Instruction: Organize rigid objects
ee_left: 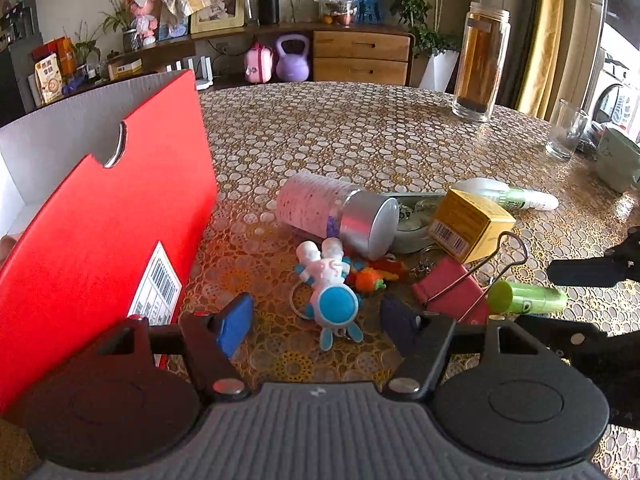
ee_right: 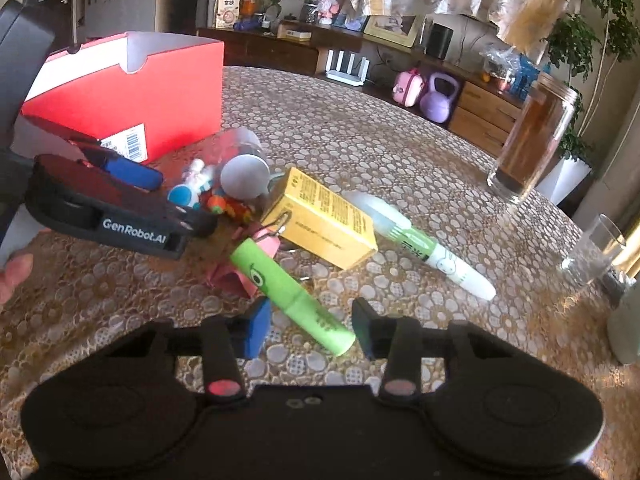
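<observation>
A pile of small objects lies on the patterned table (ee_left: 360, 128). My left gripper (ee_left: 316, 326) is open, its jaws on either side of a white and blue astronaut keychain (ee_left: 330, 286) that lies flat. Behind it lie a clear jar with a silver lid (ee_left: 340, 212), a yellow box (ee_left: 468, 224), a pink binder clip (ee_left: 452, 288) and a white pen (ee_left: 516, 196). My right gripper (ee_right: 310, 330) is open with a green tube (ee_right: 288, 284) lying between its jaws. An open red box (ee_left: 100, 220) stands left; it also shows in the right wrist view (ee_right: 128, 92).
A tall glass jar of brown liquid (ee_left: 480, 60) and an empty glass (ee_left: 566, 130) stand at the table's far right, next to a pale green cup (ee_left: 616, 160). An orange toy (ee_left: 372, 276) lies in the pile. A sideboard runs behind the table.
</observation>
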Demonstrator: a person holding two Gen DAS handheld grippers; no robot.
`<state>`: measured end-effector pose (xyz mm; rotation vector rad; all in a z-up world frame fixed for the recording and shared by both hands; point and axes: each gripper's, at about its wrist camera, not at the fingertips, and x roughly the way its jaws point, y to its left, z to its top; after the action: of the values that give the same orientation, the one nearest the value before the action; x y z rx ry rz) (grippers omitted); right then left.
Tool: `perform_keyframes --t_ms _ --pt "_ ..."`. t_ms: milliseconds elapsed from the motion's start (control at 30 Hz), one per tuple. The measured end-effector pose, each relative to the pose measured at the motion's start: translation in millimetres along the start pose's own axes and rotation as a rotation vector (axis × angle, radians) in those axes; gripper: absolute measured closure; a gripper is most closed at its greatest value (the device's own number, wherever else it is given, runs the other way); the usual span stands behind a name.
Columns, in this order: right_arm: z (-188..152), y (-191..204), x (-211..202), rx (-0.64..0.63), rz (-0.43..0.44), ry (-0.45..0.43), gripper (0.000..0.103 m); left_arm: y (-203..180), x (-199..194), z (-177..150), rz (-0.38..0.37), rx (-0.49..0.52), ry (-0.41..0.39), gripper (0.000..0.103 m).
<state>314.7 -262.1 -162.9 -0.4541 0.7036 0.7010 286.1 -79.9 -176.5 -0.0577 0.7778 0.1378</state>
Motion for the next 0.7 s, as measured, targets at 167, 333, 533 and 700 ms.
perform_keyframes --t_ms 167,333,533,700 --pt "2.3 4.0 2.1 -0.011 0.016 -0.006 0.065 -5.2 -2.3 0.4 -0.019 0.055 -0.021 0.057" --pt "3.3 4.8 -1.6 0.013 0.016 -0.013 0.071 -9.9 -2.9 -0.9 -0.038 0.091 -0.029 0.071" --pt "3.8 1.7 -10.0 0.135 0.058 -0.016 0.081 -4.2 -1.9 3.9 -0.045 0.072 -0.009 0.077" --pt "3.6 3.1 -18.3 0.241 0.072 -0.005 0.087 3.1 -10.1 4.0 -0.047 0.058 0.002 0.077"
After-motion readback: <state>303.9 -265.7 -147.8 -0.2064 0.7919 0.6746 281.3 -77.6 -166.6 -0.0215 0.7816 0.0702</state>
